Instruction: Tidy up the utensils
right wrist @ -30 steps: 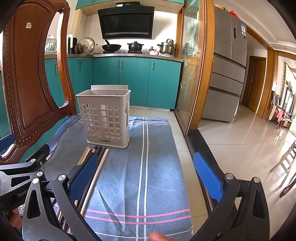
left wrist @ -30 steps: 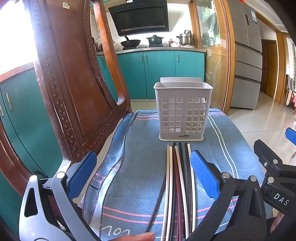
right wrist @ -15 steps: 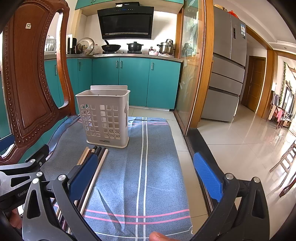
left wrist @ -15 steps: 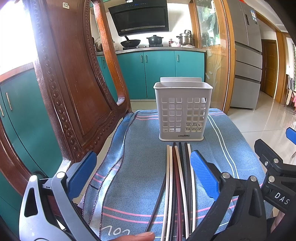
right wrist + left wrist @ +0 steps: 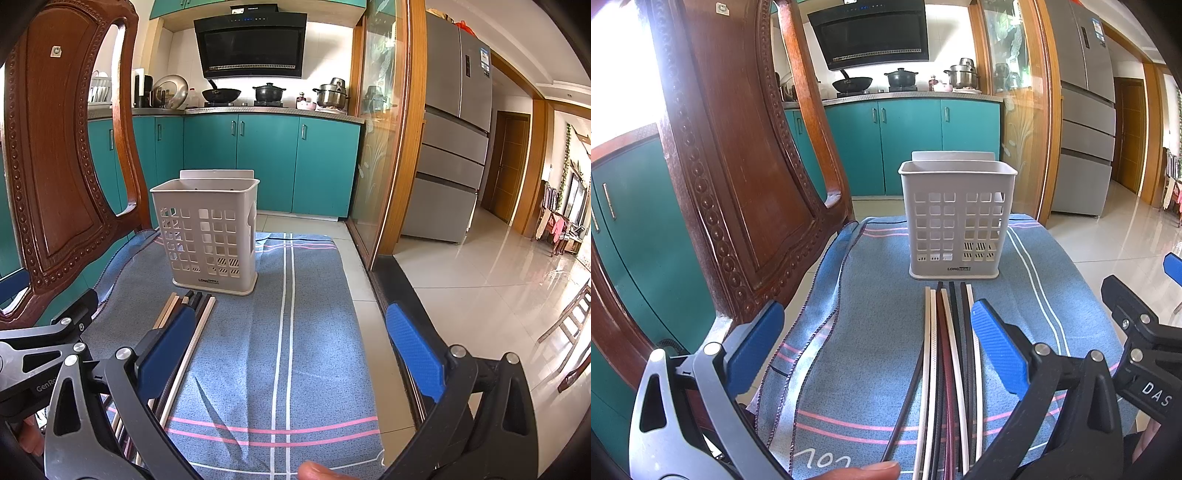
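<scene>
A bundle of long thin chopsticks in white, black and dark red point(image 5: 945, 354) lies flat on the blue striped cloth point(image 5: 871, 295) that covers the small table. They sit side by side like a raft, long axes running from 6 o'clock straight up to 12 o'clock in the left wrist view, far tips stopping just short of the base of the pale grey slotted plastic utensil holder point(image 5: 955, 225). One black stick has splayed off at its near end toward 7 o'clock. Lined up that way, I'd say they are laid out so each can be pinched and stood upright in the holder, which stands upright with its open top facing up and looks empty through the slots.

The left gripper point(image 5: 875, 339), with blue pads, is spread wide and holds nothing; its right pad sits just beside the outermost white stick, the other out toward the carved brown wooden chair back point(image 5: 738, 177) at 9 o'clock. The right gripper point(image 5: 291, 343) is likewise spread and empty, aimed at bare cloth at 12 o'clock, with the chopsticks off at its 9 o'clock behind its left pad. A fingertip point(image 5: 864, 470) shows at 6 o'clock. Judging by this, nothing has gone into the holder yet, and the left gripper seems better placed for the first pick.
</scene>
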Available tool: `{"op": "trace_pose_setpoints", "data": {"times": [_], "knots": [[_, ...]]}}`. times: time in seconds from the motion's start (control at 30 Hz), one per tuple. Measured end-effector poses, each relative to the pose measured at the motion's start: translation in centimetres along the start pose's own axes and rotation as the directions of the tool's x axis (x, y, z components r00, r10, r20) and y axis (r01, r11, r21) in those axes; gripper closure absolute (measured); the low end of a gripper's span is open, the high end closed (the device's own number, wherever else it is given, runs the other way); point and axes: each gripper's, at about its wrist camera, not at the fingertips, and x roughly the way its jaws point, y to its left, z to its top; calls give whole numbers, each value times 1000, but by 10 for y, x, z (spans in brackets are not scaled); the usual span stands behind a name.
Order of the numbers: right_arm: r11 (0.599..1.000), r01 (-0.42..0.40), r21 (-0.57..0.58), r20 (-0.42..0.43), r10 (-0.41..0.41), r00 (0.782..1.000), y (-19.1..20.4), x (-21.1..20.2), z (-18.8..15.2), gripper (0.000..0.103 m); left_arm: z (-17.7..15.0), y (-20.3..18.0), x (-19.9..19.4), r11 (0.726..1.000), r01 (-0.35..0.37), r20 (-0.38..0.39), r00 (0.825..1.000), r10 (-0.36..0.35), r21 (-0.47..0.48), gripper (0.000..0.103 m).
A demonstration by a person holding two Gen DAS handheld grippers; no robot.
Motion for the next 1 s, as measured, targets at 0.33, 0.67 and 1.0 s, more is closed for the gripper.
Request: {"op": "trace_pose_setpoints", "data": {"times": [0.33, 0.67, 1.0], "knots": [[1000, 0, 1, 0, 0, 1000, -1, -1, 1, 2, -3, 3, 1, 1000, -3, -2, 1000, 3, 2, 3], [1000, 0, 2, 0, 0, 1000, -1, -1, 1, 2, -7, 6, 2, 1000, -3, -5, 1000, 3, 5, 3], [1000, -1, 4, -1, 1, 1000, -1, -1, 2, 2, -4, 1, 3, 1000, -3, -7, 1000, 3, 7, 3]]}}
